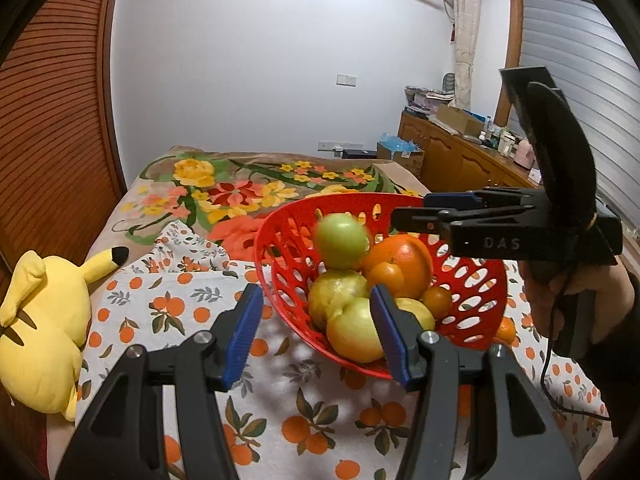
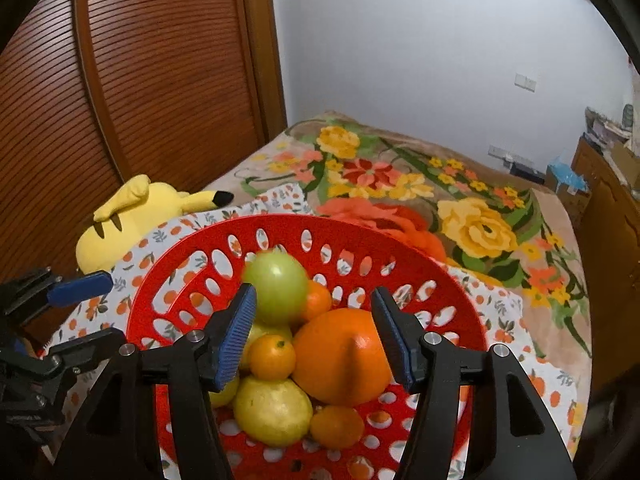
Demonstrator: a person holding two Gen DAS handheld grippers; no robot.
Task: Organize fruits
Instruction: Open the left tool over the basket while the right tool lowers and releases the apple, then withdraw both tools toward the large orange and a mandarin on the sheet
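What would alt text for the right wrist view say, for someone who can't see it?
A blurred green fruit sits above the pile in a red perforated basket, just beyond the open right gripper, with a large orange and yellow fruit below. The basket rests on an orange-print cloth; a yellow plush toy lies left.

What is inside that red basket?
The red basket holds a green fruit blurred above the pile, a big orange, small oranges and yellow-green fruits. Anything beneath the pile is hidden.
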